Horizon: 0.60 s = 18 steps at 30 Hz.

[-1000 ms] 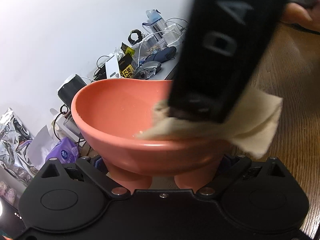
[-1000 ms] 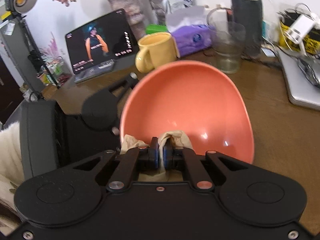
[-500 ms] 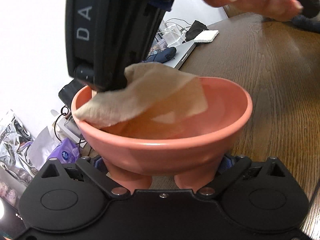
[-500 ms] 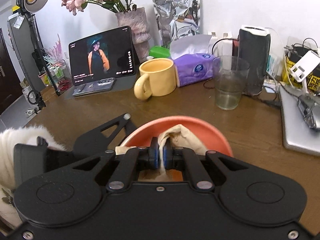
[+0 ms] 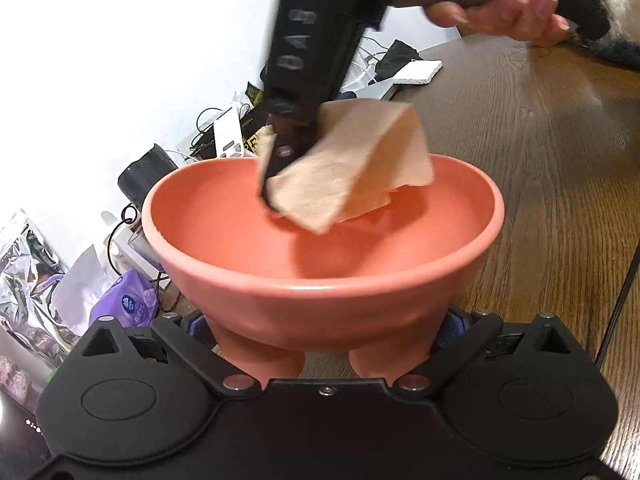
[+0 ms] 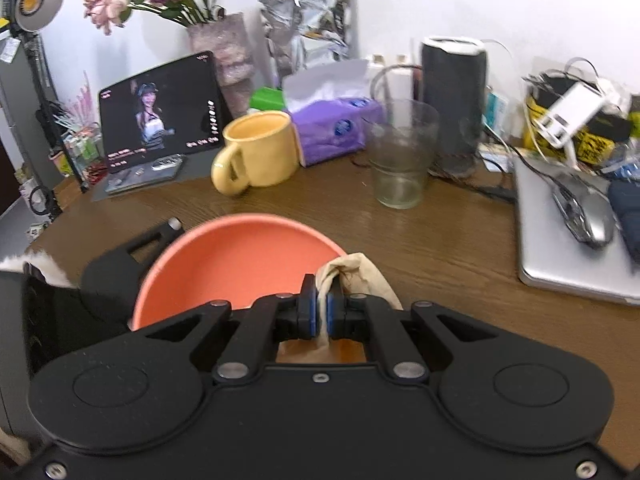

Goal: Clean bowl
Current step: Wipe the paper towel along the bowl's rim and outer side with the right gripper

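We see the pink bowl (image 5: 320,248) right in front of the left hand-held gripper (image 5: 324,340), which is closed on the bowl's near side and holds it up over the brown bench (image 5: 560,152). The right hand-held gripper (image 6: 319,312) squeezes a tan cloth (image 5: 352,168) tight between its blue pads (image 6: 308,312). The cloth hangs down over the far part of the bowl, and we cannot tell if it touches the inside. A hand (image 5: 500,16) holds the right hand-held gripper from above. Farther back on the bench stand a yellow mug (image 6: 260,152), a clear glass (image 6: 400,152), a purple tissue pack (image 6: 336,128) and a tablet (image 6: 160,116). A silver laptop (image 6: 560,248) lies on the right.
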{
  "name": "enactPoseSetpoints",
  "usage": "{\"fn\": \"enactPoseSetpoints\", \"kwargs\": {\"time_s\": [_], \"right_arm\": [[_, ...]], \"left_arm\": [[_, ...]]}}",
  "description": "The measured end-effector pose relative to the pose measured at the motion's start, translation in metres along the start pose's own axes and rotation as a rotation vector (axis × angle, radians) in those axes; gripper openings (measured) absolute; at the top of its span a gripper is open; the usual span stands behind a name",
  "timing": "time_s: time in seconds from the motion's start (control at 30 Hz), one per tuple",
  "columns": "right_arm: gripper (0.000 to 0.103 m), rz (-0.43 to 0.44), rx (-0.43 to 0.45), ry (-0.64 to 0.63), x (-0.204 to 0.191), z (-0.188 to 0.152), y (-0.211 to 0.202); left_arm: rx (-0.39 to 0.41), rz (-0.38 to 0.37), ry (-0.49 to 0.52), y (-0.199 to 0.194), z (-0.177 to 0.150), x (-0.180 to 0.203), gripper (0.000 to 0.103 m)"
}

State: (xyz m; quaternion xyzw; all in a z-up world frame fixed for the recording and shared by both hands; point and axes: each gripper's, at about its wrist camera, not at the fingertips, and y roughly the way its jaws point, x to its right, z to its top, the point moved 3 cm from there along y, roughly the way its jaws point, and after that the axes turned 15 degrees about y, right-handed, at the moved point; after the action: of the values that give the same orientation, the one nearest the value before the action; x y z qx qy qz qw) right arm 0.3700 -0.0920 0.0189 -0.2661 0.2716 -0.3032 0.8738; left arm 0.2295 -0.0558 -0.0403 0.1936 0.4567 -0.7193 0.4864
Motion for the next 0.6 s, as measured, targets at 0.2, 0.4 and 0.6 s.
{"fn": "enactPoseSetpoints", "kwargs": {"time_s": [0.2,0.4,0.6], "right_arm": [[0.006,-0.031,-0.041,-0.011,0.002,-0.014,-0.004],[0.006,-0.054,-0.083,-0.033,-0.002,-0.028,-0.006],[0.006,-0.077,-0.125,-0.055,-0.006,-0.041,-0.009]], "left_arm": [[0.003,0.002,0.004,0.000,-0.004,-0.003,0.099],[0.008,0.004,0.009,0.010,-0.019,-0.006,0.099],[0.012,-0.002,0.002,0.009,-0.019,-0.001,0.099]]}}
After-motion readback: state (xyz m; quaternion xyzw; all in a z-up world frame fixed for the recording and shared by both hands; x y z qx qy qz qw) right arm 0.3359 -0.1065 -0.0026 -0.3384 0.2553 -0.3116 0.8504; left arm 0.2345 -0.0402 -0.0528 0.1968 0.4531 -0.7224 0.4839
